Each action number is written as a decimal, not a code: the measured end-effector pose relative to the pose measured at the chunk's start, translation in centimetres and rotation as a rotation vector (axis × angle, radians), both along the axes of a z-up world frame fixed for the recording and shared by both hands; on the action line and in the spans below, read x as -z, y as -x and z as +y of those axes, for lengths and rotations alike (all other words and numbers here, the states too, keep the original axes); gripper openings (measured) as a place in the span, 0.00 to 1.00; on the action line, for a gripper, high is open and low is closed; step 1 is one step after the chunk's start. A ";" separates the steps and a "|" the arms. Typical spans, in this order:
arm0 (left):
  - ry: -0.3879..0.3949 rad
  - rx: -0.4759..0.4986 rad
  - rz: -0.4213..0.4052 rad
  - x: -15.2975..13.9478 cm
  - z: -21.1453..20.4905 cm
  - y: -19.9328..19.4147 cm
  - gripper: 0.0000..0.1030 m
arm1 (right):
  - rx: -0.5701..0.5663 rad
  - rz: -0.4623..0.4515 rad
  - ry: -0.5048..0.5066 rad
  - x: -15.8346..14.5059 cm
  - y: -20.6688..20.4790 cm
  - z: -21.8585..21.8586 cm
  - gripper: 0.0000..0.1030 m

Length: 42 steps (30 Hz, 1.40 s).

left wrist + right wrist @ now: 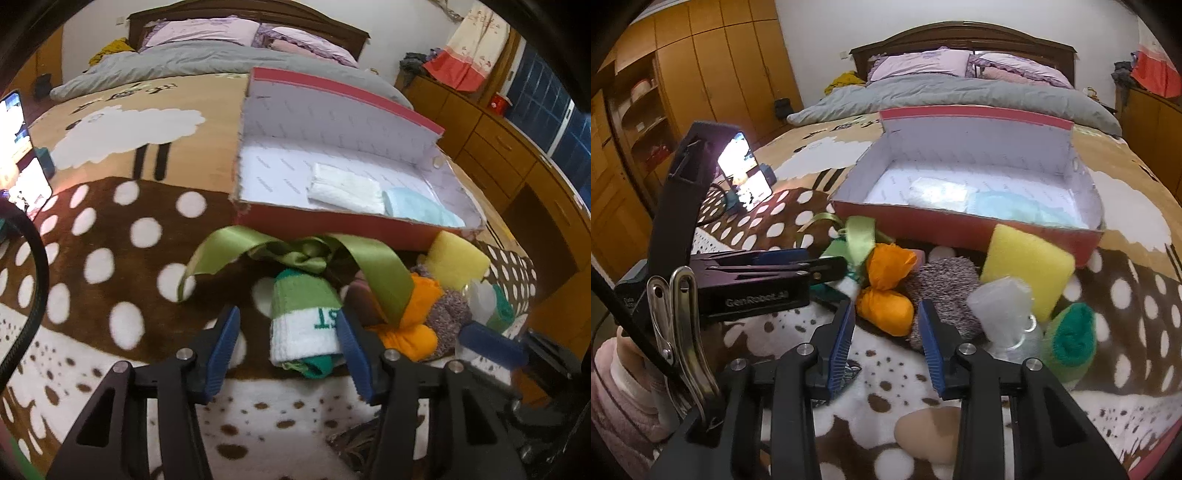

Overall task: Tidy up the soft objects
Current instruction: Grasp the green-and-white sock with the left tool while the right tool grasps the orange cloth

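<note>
**Two grips to set before anything goes in the box**

Both grippers hang over the pile near the bed's foot edge, in front of the red box. The left gripper has its fingers spread around the green-and-white sock; one pad looks to be touching, not pinching. The right gripper is spread before the orange bundle. Judgement: push deeper, centre each piece, then close firmly, clear of the green ribbon.

A bed with a brown polka-dot fleece blanket carries a red cardboard box beyond the grippers, with a yellow sponge and an orange cloth bundle nearer them.
</note>
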<state>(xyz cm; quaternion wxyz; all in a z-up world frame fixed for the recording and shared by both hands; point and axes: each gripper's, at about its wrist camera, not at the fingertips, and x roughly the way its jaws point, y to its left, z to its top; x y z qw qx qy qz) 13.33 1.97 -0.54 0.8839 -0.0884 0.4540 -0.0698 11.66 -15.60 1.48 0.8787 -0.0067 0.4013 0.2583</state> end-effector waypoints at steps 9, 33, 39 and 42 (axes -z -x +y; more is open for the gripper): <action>0.032 0.012 0.020 1.2 -0.3 -1.0 0.56 | -0.018 0.025 0.042 2.1 -0.9 1.0 0.37; -0.005 0.027 -0.010 1.5 -1.4 -0.7 0.43 | 0.002 0.054 -0.002 3.4 -1.6 0.0 0.35; -0.020 0.051 -0.028 1.1 -1.9 -0.2 0.31 | -0.005 0.049 -0.020 3.2 -1.2 -0.1 0.23; -0.012 0.053 -0.033 0.7 -1.7 0.1 0.29 | -0.006 0.039 -0.025 3.0 -0.8 0.1 0.21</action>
